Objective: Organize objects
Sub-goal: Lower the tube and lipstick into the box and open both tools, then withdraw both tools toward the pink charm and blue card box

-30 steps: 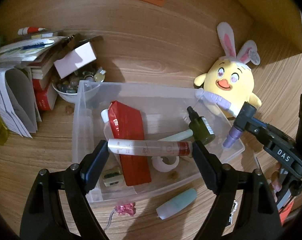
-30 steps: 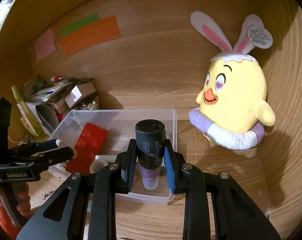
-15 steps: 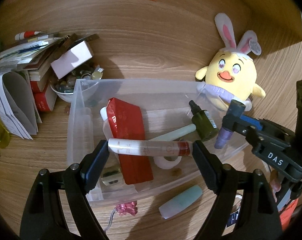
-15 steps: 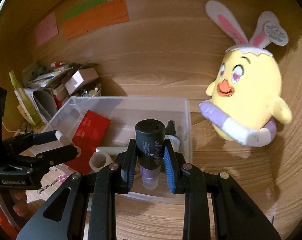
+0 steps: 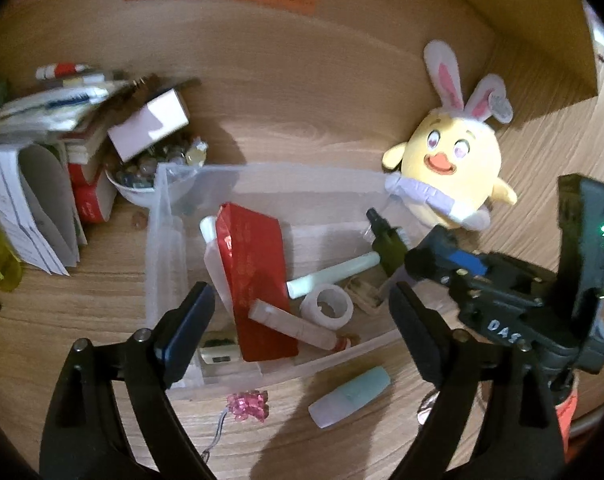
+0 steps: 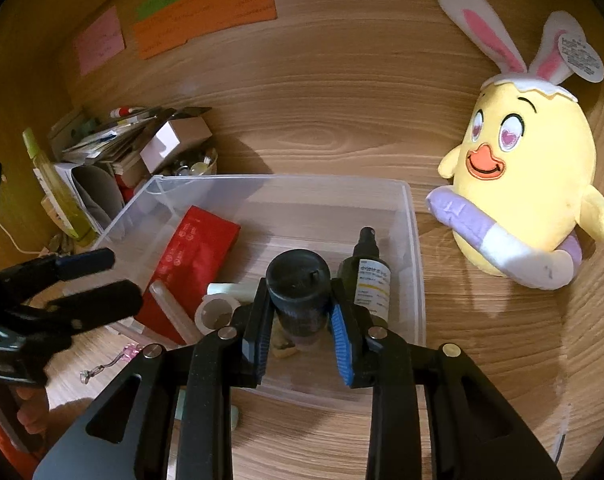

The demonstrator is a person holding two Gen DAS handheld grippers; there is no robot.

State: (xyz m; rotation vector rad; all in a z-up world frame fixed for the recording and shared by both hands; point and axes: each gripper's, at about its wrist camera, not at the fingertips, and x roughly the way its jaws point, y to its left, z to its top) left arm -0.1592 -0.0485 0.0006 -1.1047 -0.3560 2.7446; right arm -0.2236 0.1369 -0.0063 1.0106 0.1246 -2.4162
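Observation:
A clear plastic bin (image 5: 162,264) (image 6: 415,248) sits on the wooden desk. In it lie a red pack (image 5: 254,276) (image 6: 198,256), a white tape roll (image 5: 327,306) (image 6: 216,312), a pale stick (image 5: 333,274), a dark green spray bottle (image 6: 371,284) (image 5: 385,242) and a white tube with a red end (image 5: 298,326). My left gripper (image 5: 302,320) is open and empty above the bin's front. My right gripper (image 6: 300,324) is over the bin, its jaws parted around a black-capped purple bottle (image 6: 298,284); I cannot tell whether they still touch it.
A yellow bunny-eared plush (image 5: 449,172) (image 6: 529,184) stands right of the bin. A mint-capped tube (image 5: 349,396) and a pink charm (image 5: 248,400) lie in front of it. Books, papers, a white box and a bowl of small things (image 5: 142,176) crowd the left.
My left gripper opened and the white tube with the red end dropped into the bin. My right gripper lowered the black-capped bottle into the bin and its jaws widened.

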